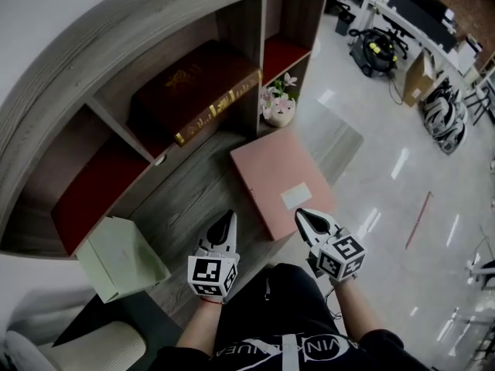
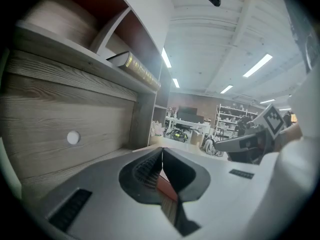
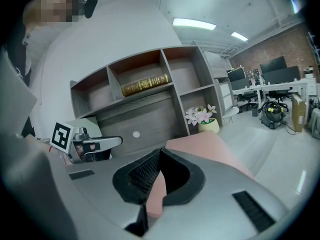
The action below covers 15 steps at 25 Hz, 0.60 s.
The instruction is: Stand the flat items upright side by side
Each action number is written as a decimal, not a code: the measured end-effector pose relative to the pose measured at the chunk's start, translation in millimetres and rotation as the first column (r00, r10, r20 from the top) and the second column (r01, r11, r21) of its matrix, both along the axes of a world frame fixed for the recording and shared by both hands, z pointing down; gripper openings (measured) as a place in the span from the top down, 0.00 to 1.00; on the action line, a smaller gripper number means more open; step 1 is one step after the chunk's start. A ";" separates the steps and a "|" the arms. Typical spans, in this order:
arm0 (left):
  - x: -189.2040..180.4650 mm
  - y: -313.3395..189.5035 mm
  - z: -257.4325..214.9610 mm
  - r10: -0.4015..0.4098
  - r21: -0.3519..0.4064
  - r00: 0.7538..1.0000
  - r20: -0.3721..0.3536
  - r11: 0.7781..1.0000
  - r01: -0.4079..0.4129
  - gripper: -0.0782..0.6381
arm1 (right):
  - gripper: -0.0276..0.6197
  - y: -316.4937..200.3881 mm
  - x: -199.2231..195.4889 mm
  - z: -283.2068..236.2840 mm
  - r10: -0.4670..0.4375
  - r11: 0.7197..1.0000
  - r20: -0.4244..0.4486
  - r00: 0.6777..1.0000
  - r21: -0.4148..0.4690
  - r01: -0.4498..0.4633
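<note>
The pink box (image 1: 278, 178) lies flat on the wooden desk (image 1: 189, 203), in front of the shelf unit (image 1: 255, 22). Both grippers are low at its near end. The right gripper (image 1: 303, 216) has its fingers pressed together with nothing between them. Its tips are over the box's near right corner, and the pink lid spreads out just ahead of them (whether they touch it, I can't tell). The left gripper (image 1: 225, 219) is closed and empty too, and sits over bare desk just beside the box's near left edge. A pale green box (image 1: 120, 257) sits tilted at the desk's left end, well apart from both. A dark red book (image 1: 189, 91) with a gilt edge lies flat in the shelf, and a small flower pot (image 1: 278, 108) stands beyond the pink box.
</note>
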<state>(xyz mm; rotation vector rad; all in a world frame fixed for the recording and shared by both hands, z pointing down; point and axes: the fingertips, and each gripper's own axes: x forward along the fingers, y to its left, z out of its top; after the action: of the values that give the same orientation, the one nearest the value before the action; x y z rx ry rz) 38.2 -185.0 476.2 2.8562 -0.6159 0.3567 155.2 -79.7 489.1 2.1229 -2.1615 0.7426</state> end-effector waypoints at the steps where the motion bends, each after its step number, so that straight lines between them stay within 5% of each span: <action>1: -0.6 0.7 0.8 -0.001 -0.001 1.000 0.000 1.000 0.001 0.88 | 0.95 0.1 0.1 -0.5 0.000 1.000 -0.004 1.000 -0.001 0.000; 10: -4.5 5.9 4.8 -0.070 0.006 0.998 0.003 0.998 0.070 0.88 | 0.95 -5.5 24.8 -0.7 -0.057 0.998 -0.042 0.997 0.002 0.058; 15: 6.5 5.6 -4.5 -0.203 0.069 0.979 0.008 0.977 0.202 0.88 | 0.95 -36.4 54.2 -7.2 -0.196 0.979 -0.063 0.979 0.036 0.198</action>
<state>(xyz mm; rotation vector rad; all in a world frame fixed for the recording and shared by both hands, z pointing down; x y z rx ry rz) 44.7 -179.4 471.7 2.8213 -0.9290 0.3297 209.4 -116.1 482.0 1.8842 -2.3306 0.6159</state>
